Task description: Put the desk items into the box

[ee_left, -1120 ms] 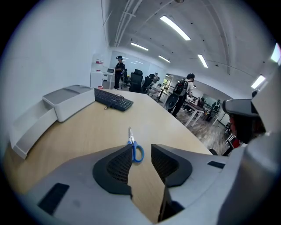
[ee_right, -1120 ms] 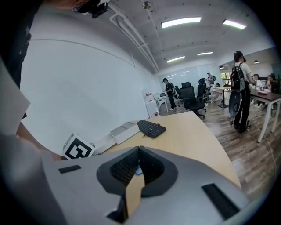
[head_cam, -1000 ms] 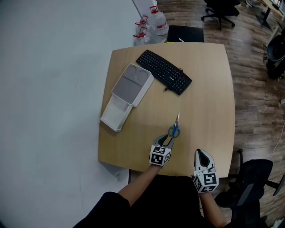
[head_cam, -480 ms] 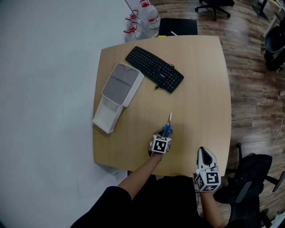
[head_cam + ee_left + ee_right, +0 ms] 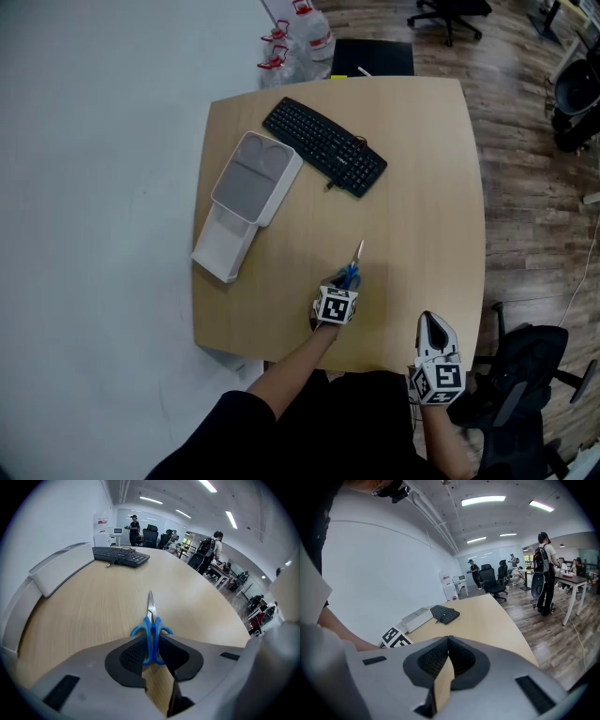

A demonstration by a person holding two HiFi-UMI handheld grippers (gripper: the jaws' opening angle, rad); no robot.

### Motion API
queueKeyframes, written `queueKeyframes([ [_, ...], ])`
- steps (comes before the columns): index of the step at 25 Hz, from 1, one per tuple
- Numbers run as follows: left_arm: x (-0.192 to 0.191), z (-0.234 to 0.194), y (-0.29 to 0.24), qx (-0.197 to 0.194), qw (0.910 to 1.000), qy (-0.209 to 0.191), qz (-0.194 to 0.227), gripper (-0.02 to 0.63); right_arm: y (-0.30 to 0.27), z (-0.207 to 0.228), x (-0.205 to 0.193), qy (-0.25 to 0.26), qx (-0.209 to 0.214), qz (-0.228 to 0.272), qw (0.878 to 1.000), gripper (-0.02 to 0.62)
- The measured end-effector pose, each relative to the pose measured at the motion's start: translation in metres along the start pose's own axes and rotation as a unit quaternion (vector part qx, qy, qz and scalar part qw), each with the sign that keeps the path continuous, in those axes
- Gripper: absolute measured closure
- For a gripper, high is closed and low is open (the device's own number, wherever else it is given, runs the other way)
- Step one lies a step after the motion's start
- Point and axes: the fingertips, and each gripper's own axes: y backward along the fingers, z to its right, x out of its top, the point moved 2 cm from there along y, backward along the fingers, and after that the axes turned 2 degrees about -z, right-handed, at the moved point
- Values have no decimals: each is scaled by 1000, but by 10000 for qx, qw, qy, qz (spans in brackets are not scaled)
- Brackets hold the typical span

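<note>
Blue-handled scissors [image 5: 354,267] lie on the wooden desk [image 5: 422,187], blades pointing away from me. My left gripper [image 5: 345,282] points steeply down at them. In the left gripper view its jaws have just been closing, and both pads of the left gripper [image 5: 151,641] now press on the near ends of the scissors [image 5: 150,620] handles. The white box [image 5: 225,246] sits at the desk's left edge, with a grey-topped lid [image 5: 258,176] over its far part. My right gripper [image 5: 429,325] hovers at the near edge, shut and empty; the right gripper [image 5: 449,638] pads meet.
A black keyboard [image 5: 324,145] lies slantwise at the back of the desk, its cable trailing toward the middle. Water bottles [image 5: 298,42] stand on the floor behind the desk beside a black chair [image 5: 373,56]. Another chair [image 5: 525,375] stands at the lower right.
My left gripper has moved down and forward onto the scissors' handles, and its jaws have closed on them. The right gripper has barely shifted.
</note>
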Motion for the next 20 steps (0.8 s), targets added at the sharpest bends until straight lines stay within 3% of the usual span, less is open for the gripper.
queueKeyframes([
  [10, 14, -32, 55, -83, 9982, -182, 562, 522, -10, -63, 12, 360, 51, 169, 9992, 535],
  [20, -6, -96, 121, -161, 9958, -408, 798, 520, -19, -149, 24, 703, -32, 412, 9967, 535],
])
